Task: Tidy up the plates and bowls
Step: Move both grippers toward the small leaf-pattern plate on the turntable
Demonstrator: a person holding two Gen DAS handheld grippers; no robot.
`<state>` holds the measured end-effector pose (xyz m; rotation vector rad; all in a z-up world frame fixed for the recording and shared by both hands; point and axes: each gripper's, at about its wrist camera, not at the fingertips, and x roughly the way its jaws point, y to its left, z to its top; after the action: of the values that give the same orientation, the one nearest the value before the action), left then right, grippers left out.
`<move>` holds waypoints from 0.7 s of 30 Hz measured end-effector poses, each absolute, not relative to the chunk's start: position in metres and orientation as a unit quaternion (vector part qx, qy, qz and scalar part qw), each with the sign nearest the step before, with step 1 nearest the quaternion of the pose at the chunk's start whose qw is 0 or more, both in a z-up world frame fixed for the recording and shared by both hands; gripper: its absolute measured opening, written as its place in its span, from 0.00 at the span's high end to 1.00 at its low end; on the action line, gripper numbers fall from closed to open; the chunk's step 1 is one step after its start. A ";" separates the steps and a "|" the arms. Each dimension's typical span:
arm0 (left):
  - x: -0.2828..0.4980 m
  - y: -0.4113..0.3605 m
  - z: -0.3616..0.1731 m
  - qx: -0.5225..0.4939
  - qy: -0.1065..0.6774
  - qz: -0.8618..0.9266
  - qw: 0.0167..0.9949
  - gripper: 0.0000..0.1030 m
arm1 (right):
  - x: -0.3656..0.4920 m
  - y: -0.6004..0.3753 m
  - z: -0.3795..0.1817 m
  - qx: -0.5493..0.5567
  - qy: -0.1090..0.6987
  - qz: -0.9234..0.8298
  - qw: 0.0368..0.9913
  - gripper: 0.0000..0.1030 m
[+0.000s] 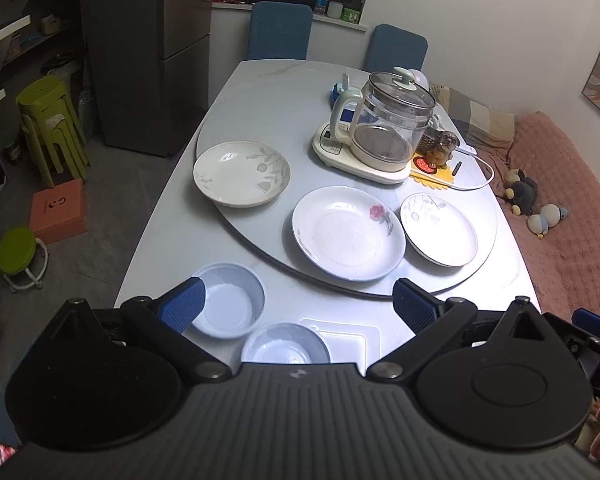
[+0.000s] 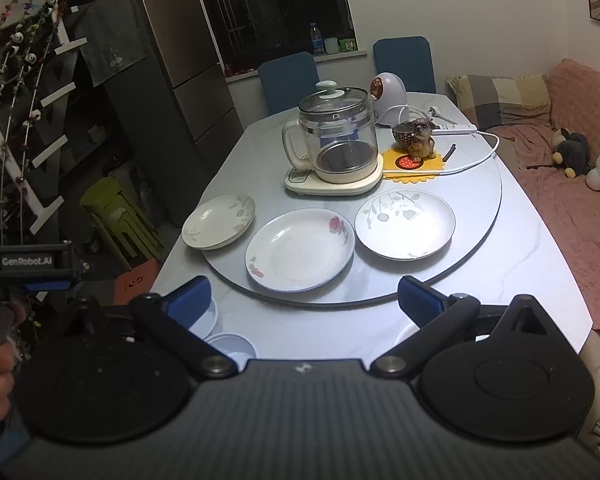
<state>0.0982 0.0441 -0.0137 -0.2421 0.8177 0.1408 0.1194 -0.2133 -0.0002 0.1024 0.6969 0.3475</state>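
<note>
Left tongs [image 1: 298, 300] and right tongs [image 2: 304, 298] are held apart, empty, above the grey surface [image 2: 540, 280]. Three round white plates are laid rim-up on the turntable: leaf-patterned plate [image 1: 242, 178], rose-patterned plate [image 1: 348, 232], grey-rimmed plate [image 1: 440, 234]. Two pale round bowls [image 1: 230, 304] sit near the front edge.

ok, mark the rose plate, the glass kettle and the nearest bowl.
rose plate [image 1: 348, 234], left wrist view, middle of its well
glass kettle [image 2: 342, 136], right wrist view, glass body
nearest bowl [image 1: 286, 344], left wrist view, inside bottom
</note>
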 end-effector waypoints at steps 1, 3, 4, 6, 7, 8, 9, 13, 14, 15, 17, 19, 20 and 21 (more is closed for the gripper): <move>0.107 0.051 -0.015 -0.115 0.398 0.063 0.908 0.02 | 0.124 -0.207 0.000 0.051 0.341 0.167 0.924 0.02; 0.124 0.065 -0.020 -0.113 0.401 0.054 0.907 0.02 | 0.131 -0.196 0.000 0.053 0.335 0.168 0.926 0.02; 0.132 0.072 -0.022 -0.114 0.404 0.050 0.906 0.02 | 0.136 -0.189 0.001 0.052 0.331 0.167 0.927 0.02; 0.149 0.089 -0.027 -0.118 0.407 0.041 0.905 0.02 | 0.147 -0.175 0.000 0.052 0.330 0.164 0.928 0.02; 0.160 0.097 -0.030 -0.118 0.410 0.038 0.904 0.02 | 0.152 -0.169 -0.001 0.053 0.331 0.163 0.928 0.02; 0.168 0.105 -0.032 -0.117 0.413 0.035 0.902 0.02 | 0.158 -0.161 -0.003 0.054 0.332 0.161 0.928 0.02; 0.175 0.111 -0.034 -0.116 0.416 0.033 0.901 0.02 | 0.164 -0.154 -0.004 0.055 0.334 0.159 0.928 0.02; 0.205 0.136 -0.045 -0.114 0.424 0.023 0.898 0.02 | 0.185 -0.130 -0.010 0.061 0.333 0.149 0.929 0.02; 0.212 0.141 -0.047 -0.115 0.425 0.021 0.897 0.02 | 0.191 -0.124 -0.012 0.060 0.334 0.146 0.929 0.01; 0.219 0.147 -0.050 -0.117 0.428 0.019 0.896 0.02 | 0.197 -0.119 -0.013 0.058 0.335 0.142 0.930 0.01; 0.235 0.159 -0.057 -0.119 0.431 0.013 0.894 0.02 | 0.208 -0.110 -0.017 0.060 0.339 0.134 0.929 0.01; 0.250 0.171 -0.064 -0.120 0.436 0.006 0.892 0.02 | 0.220 -0.102 -0.023 0.063 0.345 0.123 0.928 0.01; 0.257 0.175 -0.067 -0.120 0.438 0.004 0.891 0.02 | 0.226 -0.098 -0.026 0.064 0.347 0.119 0.928 0.01; 0.265 0.181 -0.071 -0.120 0.441 0.000 0.890 0.02 | 0.233 -0.094 -0.028 0.064 0.350 0.114 0.928 0.01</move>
<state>0.2648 0.1813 -0.0706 -0.2483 0.9159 -0.0004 0.2333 -0.0937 -0.0280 0.1315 0.7164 0.2345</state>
